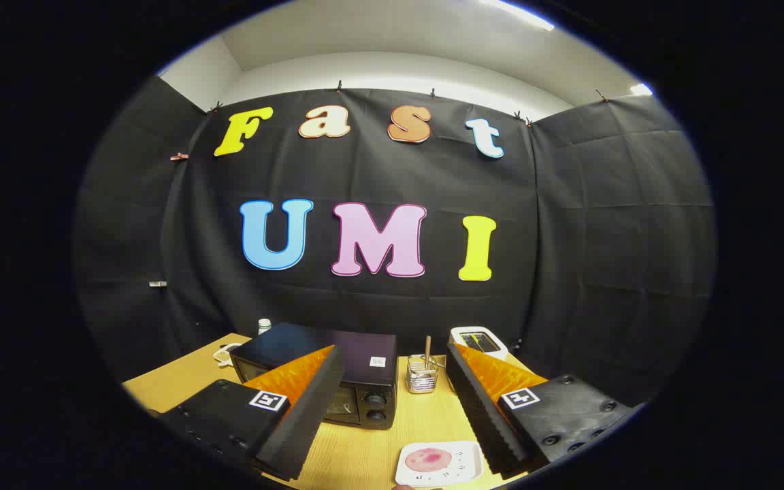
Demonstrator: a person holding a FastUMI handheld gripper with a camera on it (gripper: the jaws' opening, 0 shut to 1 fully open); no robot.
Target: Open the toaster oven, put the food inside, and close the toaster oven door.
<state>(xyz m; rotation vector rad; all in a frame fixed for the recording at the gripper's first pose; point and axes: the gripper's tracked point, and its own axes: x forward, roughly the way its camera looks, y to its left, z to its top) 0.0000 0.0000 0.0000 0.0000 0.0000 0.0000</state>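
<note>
A wooden table (426, 415) spreads out under the gripper and carries everything else. The biggest thing on it is the black toaster oven (337, 367), standing ahead of the left finger, which hides part of its front; its door looks closed, and two round knobs (376, 407) sit one above the other at the right end of its face. The gripper (392, 418) hangs above the table with its fingers spread wide apart and nothing between them but bare tabletop. Beyond the right finger, near the back of the table, stands a white toaster (479, 341). Between the oven and that toaster is a small wire basket (422, 376) with a stick-like handle rising upright out of it. Close in, just beside the right finger's inner edge, lies a white plate (463, 454) bearing a flat, round, pinkish piece of food (429, 459). Behind the oven's left corner a small white-capped bottle (264, 327) shows.
</note>
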